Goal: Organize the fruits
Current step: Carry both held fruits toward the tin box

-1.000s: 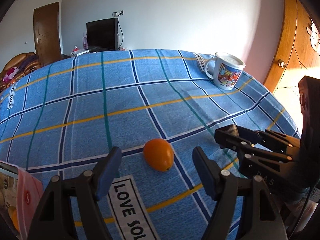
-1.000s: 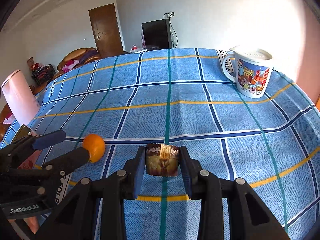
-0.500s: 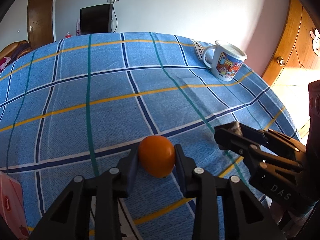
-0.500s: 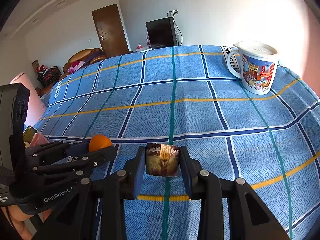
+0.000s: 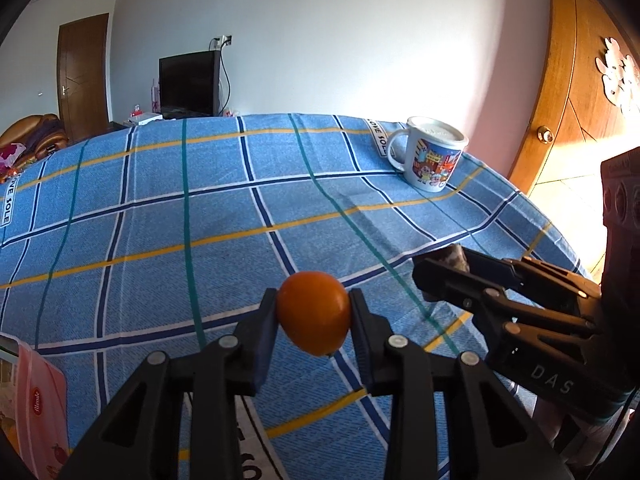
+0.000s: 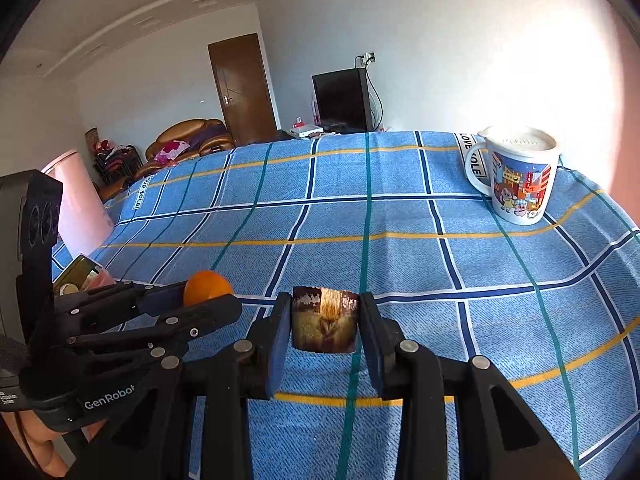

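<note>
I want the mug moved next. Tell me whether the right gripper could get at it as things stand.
Probably not yet. The path over the cloth to the mug looks free, but the right gripper is shut on a brown piece, and the left gripper holds the orange.

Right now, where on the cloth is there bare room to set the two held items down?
The widest bare patch is the middle of the tablecloth, bordered by the mug at far right and the pink container at left. The near edge is crowded: the left gripper holds the orange, the right gripper holds a brown item, side by side.
</note>
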